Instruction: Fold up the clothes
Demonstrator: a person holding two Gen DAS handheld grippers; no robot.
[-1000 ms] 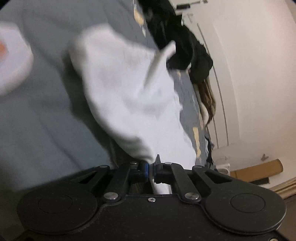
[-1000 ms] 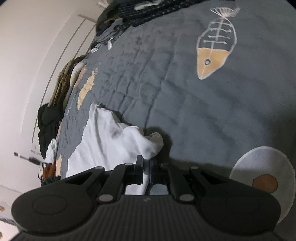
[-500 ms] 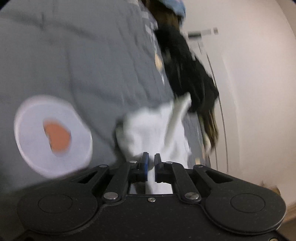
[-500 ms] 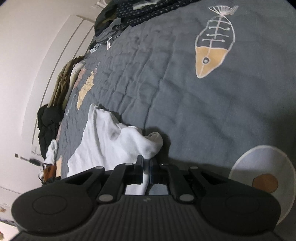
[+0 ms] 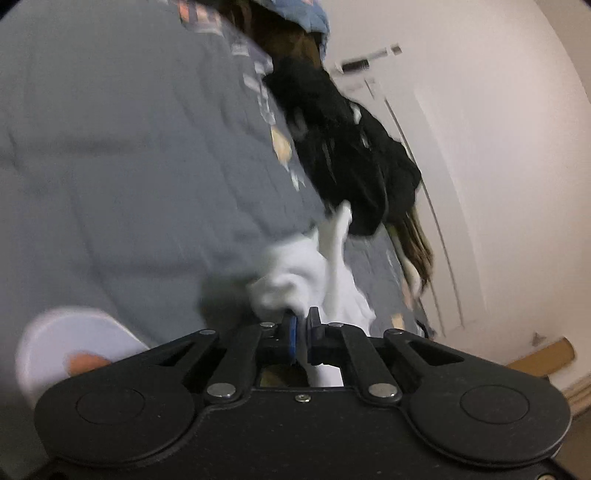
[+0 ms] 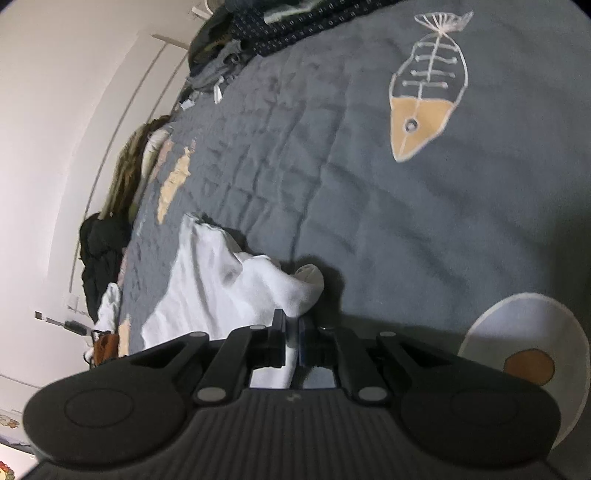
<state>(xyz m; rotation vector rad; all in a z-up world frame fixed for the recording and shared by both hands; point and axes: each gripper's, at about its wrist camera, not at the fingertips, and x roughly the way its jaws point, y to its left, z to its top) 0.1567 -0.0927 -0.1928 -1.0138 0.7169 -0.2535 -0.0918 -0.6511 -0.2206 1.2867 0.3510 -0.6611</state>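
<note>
A white garment point(image 5: 291, 273) lies bunched on the grey quilt point(image 5: 129, 166), one strip of it reaching up toward a black garment point(image 5: 351, 158). My left gripper point(image 5: 301, 325) is shut on the white garment's near edge, and cloth shows below the pads. The left wrist view is blurred by motion. In the right wrist view the same white garment point(image 6: 218, 288) is spread to the left with a rolled fold at its near end. My right gripper point(image 6: 291, 325) is shut on that fold, low over the quilt point(image 6: 369, 221).
The quilt carries a fried-egg print point(image 6: 524, 350) at lower right and a fish print point(image 6: 424, 99) farther off. Black clothing point(image 6: 99, 251), an olive-brown garment point(image 6: 129, 166) and a dark dotted pile point(image 6: 288, 22) line the bed's wall side. A white wall point(image 5: 498, 147) stands beyond.
In the left wrist view the white garment, spread wide in front a second ago, now sits small and bunched at the fingertips, and the view has swung over the quilt. The right wrist view is unchanged.
</note>
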